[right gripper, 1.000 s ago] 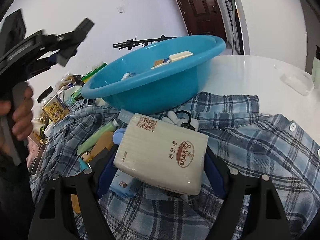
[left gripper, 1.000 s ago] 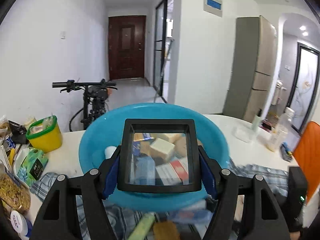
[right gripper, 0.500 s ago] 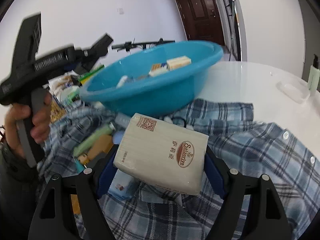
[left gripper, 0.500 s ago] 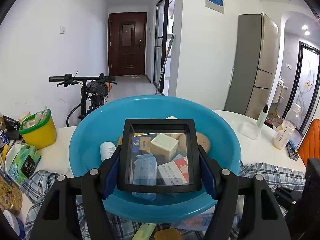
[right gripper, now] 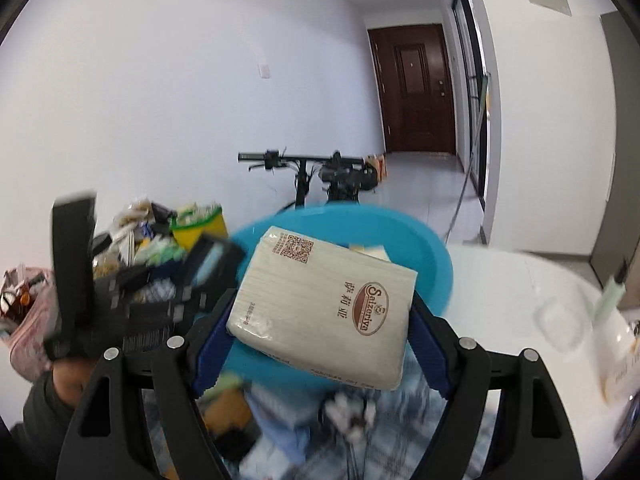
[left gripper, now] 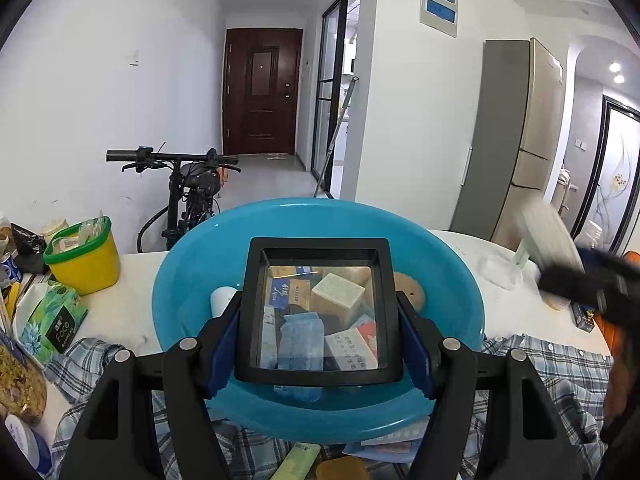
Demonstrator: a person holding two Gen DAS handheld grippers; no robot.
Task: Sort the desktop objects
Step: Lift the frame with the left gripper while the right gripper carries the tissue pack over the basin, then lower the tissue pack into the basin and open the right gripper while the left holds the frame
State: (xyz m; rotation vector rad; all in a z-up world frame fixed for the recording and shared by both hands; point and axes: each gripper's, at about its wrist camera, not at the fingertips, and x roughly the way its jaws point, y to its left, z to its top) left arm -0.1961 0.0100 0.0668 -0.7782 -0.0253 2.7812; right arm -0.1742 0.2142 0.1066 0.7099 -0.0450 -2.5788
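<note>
The left gripper (left gripper: 320, 320) is clamped on a black-framed magnifier (left gripper: 319, 308), its blue pads pressed against the two side edges of the frame, and holds it over the blue basin (left gripper: 184, 280). The right gripper (right gripper: 322, 314) is closed on a tissue pack (right gripper: 324, 304), a cream soft pack gripped across its width and carried in the air in front of the basin. In the left wrist view this pack appears blurred at the right edge. The basin already contains several sorted items: small cartons, a wooden block, a blue packet and a white cylinder. Both held items remain to be deposited. Unsorted items are present on the plaid shirt (left gripper: 560, 376) below the basin's near rim: a green tube (left gripper: 298, 462), an orange-brown object and a flat packet. A yellow tub (left gripper: 84, 256) and a green packet (left gripper: 56, 316) stand on the white table (left gripper: 120, 304) to the left. Judged from this layout, the task is partly complete, with two placements pending and further pickups required.
</note>
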